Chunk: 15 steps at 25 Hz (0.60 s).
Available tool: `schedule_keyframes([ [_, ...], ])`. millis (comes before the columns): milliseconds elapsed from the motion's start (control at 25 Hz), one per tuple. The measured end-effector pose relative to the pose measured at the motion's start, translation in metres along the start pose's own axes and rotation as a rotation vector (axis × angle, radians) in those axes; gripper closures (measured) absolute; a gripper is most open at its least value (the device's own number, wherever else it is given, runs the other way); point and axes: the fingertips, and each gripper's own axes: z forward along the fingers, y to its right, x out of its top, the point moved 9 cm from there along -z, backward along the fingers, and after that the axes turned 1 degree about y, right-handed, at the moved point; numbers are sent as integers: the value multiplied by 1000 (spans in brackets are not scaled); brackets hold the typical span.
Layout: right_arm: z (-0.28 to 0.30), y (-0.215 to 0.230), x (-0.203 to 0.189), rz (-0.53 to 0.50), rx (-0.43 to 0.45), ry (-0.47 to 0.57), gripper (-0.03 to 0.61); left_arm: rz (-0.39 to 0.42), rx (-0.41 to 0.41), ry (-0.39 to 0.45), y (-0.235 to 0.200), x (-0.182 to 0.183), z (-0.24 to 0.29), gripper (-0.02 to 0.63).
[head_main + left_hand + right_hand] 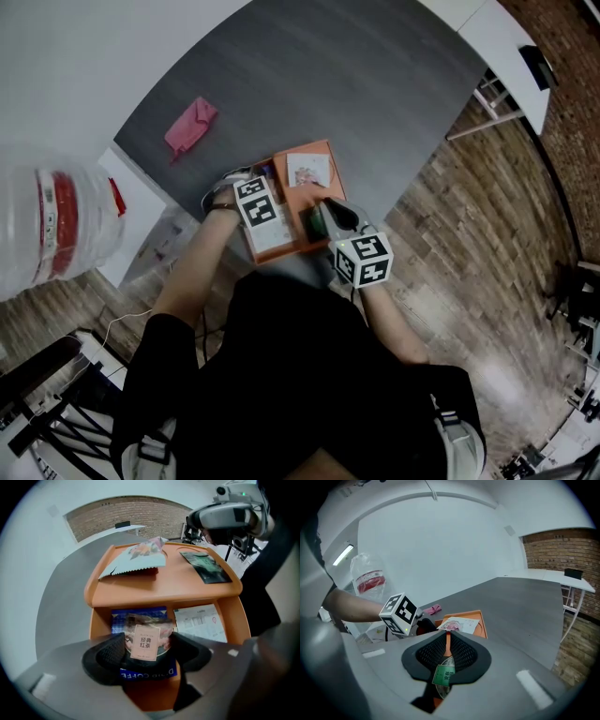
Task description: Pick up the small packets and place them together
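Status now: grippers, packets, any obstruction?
Left gripper open, tea packet between its jaws at orange tray lower shelf. Right gripper shut on green-label packet. Nothing in the way.

L gripper jaws stood wide apart w/ a black-tea sachet between them, lying on a blue coffee pkt in the orange tray's lower level. On tray top: pale sachet left, dark green pkt right.

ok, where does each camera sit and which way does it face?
Left gripper view: rides the left gripper, faces the orange tray end-on; tea packet between its open jaws.
Right gripper view: rides the right gripper, faces across the grey table; jaws shut on a green-label packet.
Head view: on the person's head, steeply down; arms, torso, both grippers show.
Shared: tray in all; each gripper view shows the other gripper.
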Motion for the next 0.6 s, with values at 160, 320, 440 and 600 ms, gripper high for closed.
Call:
schedule_keyframes([
  [160, 1, 1, -3, 0, 3, -10, 551, 27, -33, -2, 3, 1, 0, 334],
  [320, 0, 1, -4, -3, 2, -12, 551, 72, -49, 13, 8, -1, 0, 380],
  [440, -1, 3, -4, -5, 3, -10, 551, 87, -46, 30, 10, -1, -2, 400],
  [600, 0, 3, -4, -5, 6, -11, 551, 46, -48, 88, 12, 0, -13, 464],
])
